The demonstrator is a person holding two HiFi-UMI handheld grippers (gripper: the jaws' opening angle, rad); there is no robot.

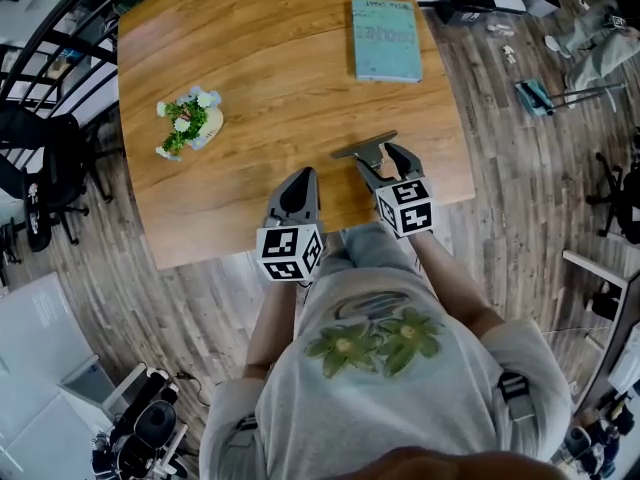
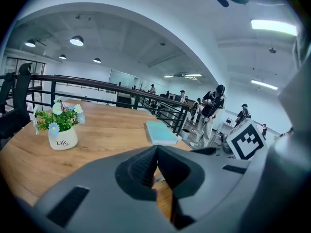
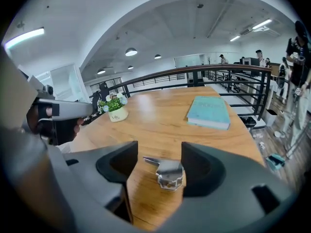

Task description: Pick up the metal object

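The metal object (image 1: 365, 150), a small shiny piece with a flat bar on top, stands on the wooden table (image 1: 260, 58) near its front edge. My right gripper (image 1: 382, 163) is open around it. In the right gripper view the metal object (image 3: 168, 173) sits between the two jaws, closer to the right one, with a clear gap on its left side. My left gripper (image 1: 300, 180) rests over the table's front edge, to the left of the right one. Its jaws are shut with nothing between them (image 2: 156, 152).
A small white pot of flowers (image 1: 190, 120) stands at the table's left. A teal book (image 1: 385, 40) lies at the far right. A black railing (image 3: 218, 76) runs behind the table. Office chairs (image 1: 40, 168) stand on the floor at left, and people stand beyond the railing.
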